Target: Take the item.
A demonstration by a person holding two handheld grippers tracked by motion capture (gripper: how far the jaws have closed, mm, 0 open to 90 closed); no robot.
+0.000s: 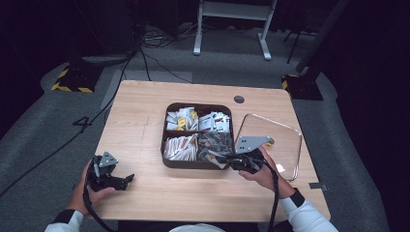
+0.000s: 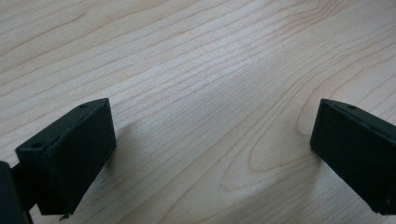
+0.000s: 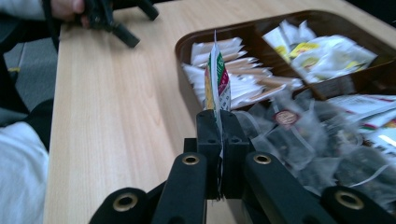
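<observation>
- One sachet (image 3: 216,77) stands pinched on edge between the shut jaws of the right gripper (image 3: 219,140); its long axis runs straight out from the jaws, toward the box.
- One brown box (image 1: 165,145) with four compartments lies just beyond that gripper, which hangs over its near right compartment of dark packets (image 3: 327,144); the sachet sits above this compartment's left edge, so any drop turns on a short shift.
- One clear lid (image 1: 285,135) lies right of the box, beside the right hand (image 1: 263,174).
- Two grippers: the left gripper (image 1: 113,181) rests well apart on the bare table (image 2: 201,70), jaws wide, holding nothing.
- Right hand is far nearer the box.
</observation>
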